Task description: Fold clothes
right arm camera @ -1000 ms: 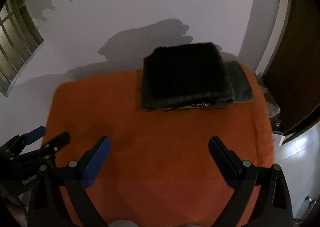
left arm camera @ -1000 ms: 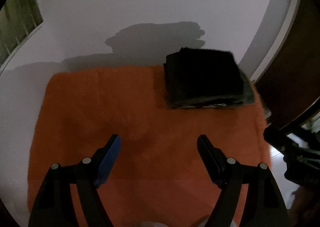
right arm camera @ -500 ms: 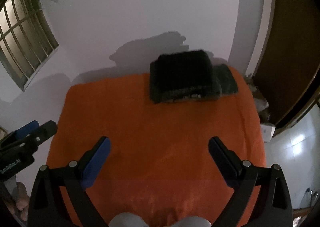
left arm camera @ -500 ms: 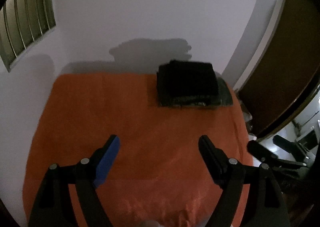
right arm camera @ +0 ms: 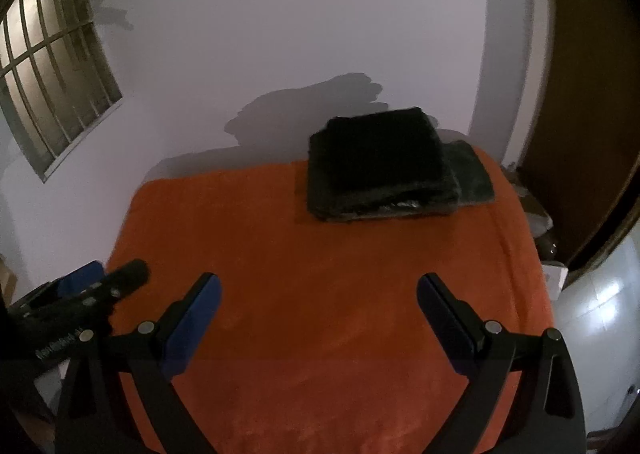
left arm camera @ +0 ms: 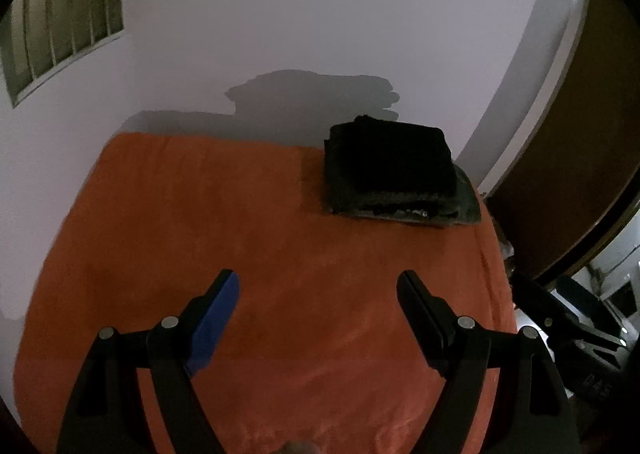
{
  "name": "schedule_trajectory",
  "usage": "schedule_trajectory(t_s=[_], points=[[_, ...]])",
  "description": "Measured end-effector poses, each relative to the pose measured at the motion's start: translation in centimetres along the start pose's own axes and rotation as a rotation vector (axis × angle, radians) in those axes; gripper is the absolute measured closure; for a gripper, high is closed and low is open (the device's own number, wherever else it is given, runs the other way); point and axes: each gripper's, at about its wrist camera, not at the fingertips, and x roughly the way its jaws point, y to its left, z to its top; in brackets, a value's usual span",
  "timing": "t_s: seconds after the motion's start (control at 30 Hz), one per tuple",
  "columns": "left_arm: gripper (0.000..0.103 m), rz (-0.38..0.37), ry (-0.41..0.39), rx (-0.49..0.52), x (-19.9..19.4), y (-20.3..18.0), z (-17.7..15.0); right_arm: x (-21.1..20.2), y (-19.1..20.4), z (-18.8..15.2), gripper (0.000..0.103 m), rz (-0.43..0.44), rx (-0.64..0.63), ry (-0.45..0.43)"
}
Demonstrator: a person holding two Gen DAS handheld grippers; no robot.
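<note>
Both hand-held grippers, left (left arm camera: 318, 286) and right (right arm camera: 318, 288), hung spread and empty; far-right stack of folded dark clothes (right arm camera: 380, 166) on the orange blanket (right arm camera: 320, 274) looked soft, floppy, best pinched at an edge.

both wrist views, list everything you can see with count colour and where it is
folded clothes: one stack, black on top with dark grey-green beneath, far right part of the blanket near the wall
blanket: one, orange, spread over the flat surface below both grippers
window: one, barred, pale frame, on the wall at upper left
wall: one, white, behind the blanket, with a shadow above the stack
door: one, brown wood, at the right edge
left gripper: one, black with a blue pad on one finger, open, above the near blanket, holding nothing
right gripper: one, black with blue pads, open, above the near blanket, holding nothing
</note>
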Motion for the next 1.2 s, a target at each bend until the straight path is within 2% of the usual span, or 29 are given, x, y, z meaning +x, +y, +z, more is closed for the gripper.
schedule_trajectory(t_s=[0.2,0.3,0.4,0.57,0.67,0.73,0.83,0.97,1.2], points=[[0.021,0.065,0.007,0.095,-0.8,-0.7,-6.8,-0.5,-0.5,-5.8,0.005,-0.029,-0.018,0.031],[0.021,0.103,0.057,0.16,-1.2,-1.2,-9.7,-1.2,-0.7,-8.6,0.005,-0.038,-0.018,0.07],[0.021,0.133,0.021,0.197,-3.4,-1.1,-12.1,-2.1,-1.2,-11.1,0.005,-0.039,0.006,0.105],[0.021,0.052,-0.006,0.145,-7.4,-0.2,-15.3,-4.6,0.0,-15.5,0.005,-0.098,-0.078,0.091],[0.021,0.085,-0.081,0.127,-10.1,0.1,-17.1,-6.8,1.6,-17.8,0.005,-0.098,-0.149,0.058],[0.021,0.097,-0.085,0.115,-10.6,0.4,-17.8,-8.5,2.7,-19.2,0.005,-0.1,-0.187,0.043],[0.021,0.1,-0.062,0.101,-10.8,1.0,-18.8,-9.9,3.6,-20.1,0.005,-0.117,-0.202,0.046],[0.021,0.102,-0.028,0.094,-10.7,1.6,-19.9,-11.7,2.8,-19.9,0.005,-0.066,-0.1,0.034],[0.021,0.065,0.01,0.087,-9.8,2.2,-20.0,-11.8,2.3,-18.6,0.005,-0.044,-0.066,0.021]])
